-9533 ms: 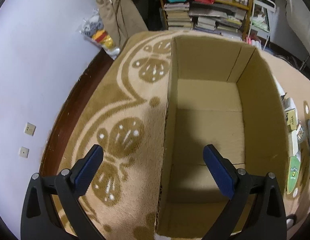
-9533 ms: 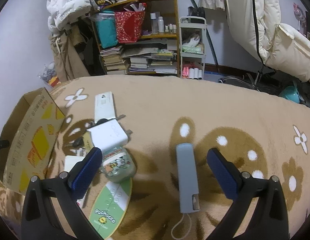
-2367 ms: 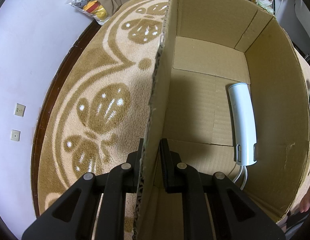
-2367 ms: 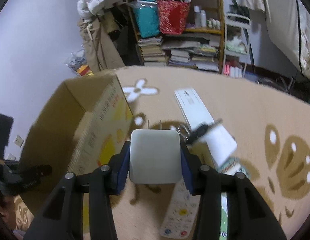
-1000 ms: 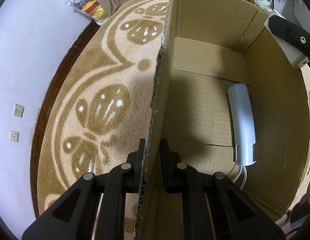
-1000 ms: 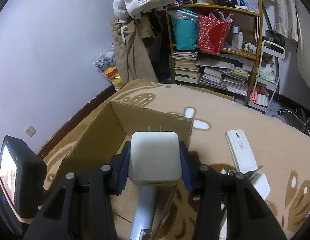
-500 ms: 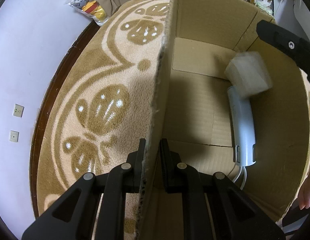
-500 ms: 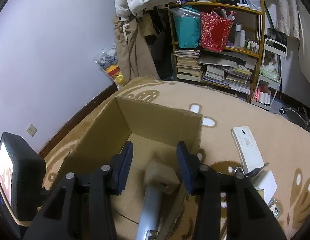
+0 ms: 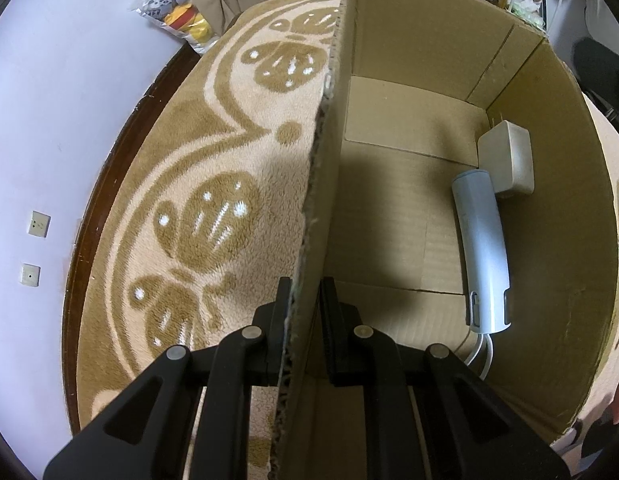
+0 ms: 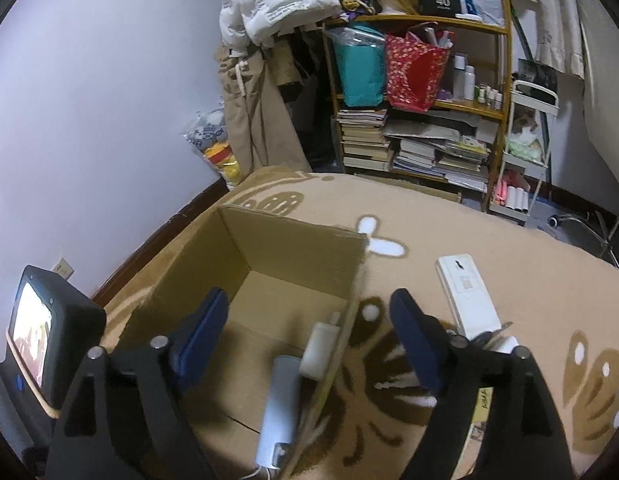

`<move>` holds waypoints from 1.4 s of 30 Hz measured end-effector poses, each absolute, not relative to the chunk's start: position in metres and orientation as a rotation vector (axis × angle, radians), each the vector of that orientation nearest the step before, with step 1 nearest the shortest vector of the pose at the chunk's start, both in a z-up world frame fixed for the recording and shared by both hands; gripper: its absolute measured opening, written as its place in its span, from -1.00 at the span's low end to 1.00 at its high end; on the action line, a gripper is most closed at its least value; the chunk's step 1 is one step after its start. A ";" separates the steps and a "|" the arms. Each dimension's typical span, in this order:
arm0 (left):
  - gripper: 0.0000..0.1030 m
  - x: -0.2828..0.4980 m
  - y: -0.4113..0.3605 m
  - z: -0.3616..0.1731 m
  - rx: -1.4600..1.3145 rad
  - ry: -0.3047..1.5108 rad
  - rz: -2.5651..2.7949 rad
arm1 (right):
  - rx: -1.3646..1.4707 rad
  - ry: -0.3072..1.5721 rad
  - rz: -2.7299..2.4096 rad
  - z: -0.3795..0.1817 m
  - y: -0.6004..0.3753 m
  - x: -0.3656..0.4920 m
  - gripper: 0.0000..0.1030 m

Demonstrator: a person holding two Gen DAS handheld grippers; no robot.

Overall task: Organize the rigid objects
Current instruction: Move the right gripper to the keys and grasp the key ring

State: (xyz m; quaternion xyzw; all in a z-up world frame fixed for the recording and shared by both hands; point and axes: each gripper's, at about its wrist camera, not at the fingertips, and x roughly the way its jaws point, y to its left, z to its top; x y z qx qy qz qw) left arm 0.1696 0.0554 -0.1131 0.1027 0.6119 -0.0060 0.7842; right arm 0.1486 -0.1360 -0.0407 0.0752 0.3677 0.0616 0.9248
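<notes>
An open cardboard box (image 9: 409, 40) stands on a patterned rug. My left gripper (image 9: 305, 292) is shut on the box's left wall, one finger inside and one outside. A white plug charger (image 9: 507, 158) lies in the box against the right wall, touching the far end of a long grey-blue device (image 9: 481, 248). In the right wrist view, my right gripper (image 10: 309, 300) hangs above the box's (image 10: 293, 248) right wall. Its jaws are opening, with nothing between them. Below them lie the charger (image 10: 321, 346) and the grey-blue device (image 10: 279, 408).
A white remote (image 10: 467, 296) and other small items (image 10: 505, 344) lie on the rug right of the box. A shelf of books and bags (image 10: 413, 148) stands at the back. A bag of plush toys (image 10: 213, 144) leans by the wall. The left gripper's screen (image 10: 41, 336) shows at the left.
The right gripper let go of the white charger, which dropped into the box and came to rest by the right wall. Its jaws spread wide. The left gripper kept still.
</notes>
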 end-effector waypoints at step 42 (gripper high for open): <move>-0.75 0.169 0.056 -0.112 0.221 1.318 -0.010 | 0.361 0.945 -0.090 -0.121 -0.253 0.120 0.70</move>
